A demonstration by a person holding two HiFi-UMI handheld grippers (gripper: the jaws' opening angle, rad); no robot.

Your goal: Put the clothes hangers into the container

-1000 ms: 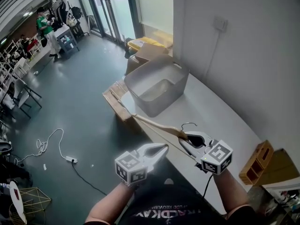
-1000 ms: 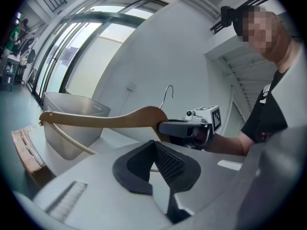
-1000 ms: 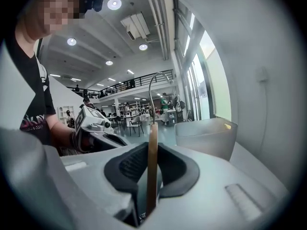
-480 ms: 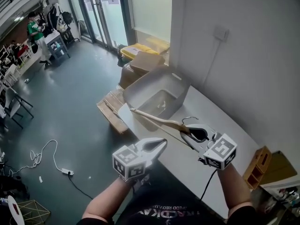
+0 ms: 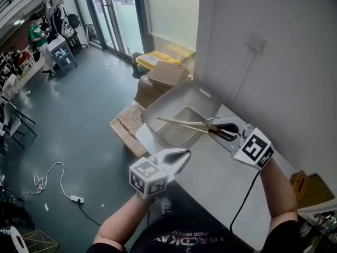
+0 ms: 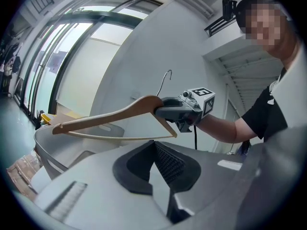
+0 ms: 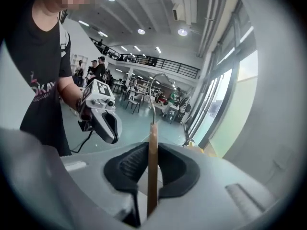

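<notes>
A wooden clothes hanger (image 5: 181, 122) with a metal hook hangs level over the open grey container (image 5: 167, 97). My right gripper (image 5: 218, 130) is shut on it near the hook. In the right gripper view the hanger's wood (image 7: 152, 166) stands edge-on between the pads, with the hook (image 7: 152, 87) above. The left gripper view shows the hanger (image 6: 110, 119) above the container rim (image 6: 53, 143). My left gripper (image 5: 181, 154) hovers near the table's front edge, below the container, with its jaws together and nothing in them. The container floor looks bare.
The container stands at the far end of a white table (image 5: 210, 173) along a white wall. Cardboard boxes (image 5: 166, 73) and flattened cardboard (image 5: 126, 128) lie on the floor beyond it. A small wooden rack (image 5: 300, 181) sits at the table's right. A cable (image 5: 52, 173) trails on the floor.
My right gripper has carried the hanger forward from over the table's edge to above the container's opening. My left gripper has stayed near the front edge, still shut.
</notes>
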